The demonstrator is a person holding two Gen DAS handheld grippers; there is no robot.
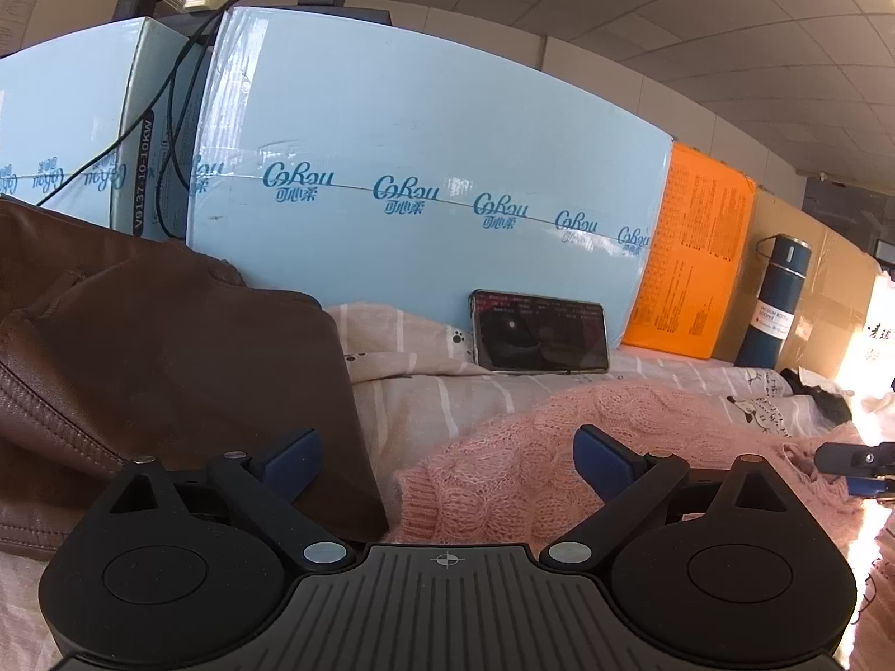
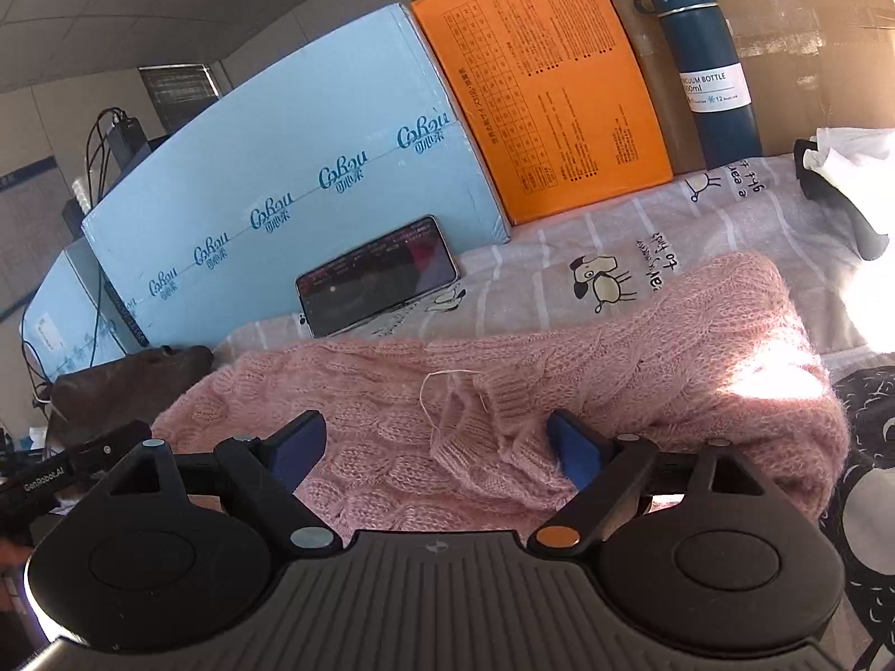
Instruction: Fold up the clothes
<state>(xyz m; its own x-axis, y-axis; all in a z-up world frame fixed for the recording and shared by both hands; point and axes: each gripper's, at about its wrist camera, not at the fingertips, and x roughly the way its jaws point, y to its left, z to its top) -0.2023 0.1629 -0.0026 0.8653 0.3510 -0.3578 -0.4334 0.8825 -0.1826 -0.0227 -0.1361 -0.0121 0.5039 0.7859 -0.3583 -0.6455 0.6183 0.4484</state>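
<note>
Sweater [image 2: 503,391] loose thread only in right view, both jaws released, empty.

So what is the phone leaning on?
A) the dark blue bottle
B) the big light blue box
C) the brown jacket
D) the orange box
B: the phone stands on its long edge against the front of the big light blue box, while the orange box and the dark blue bottle are further right.
</note>
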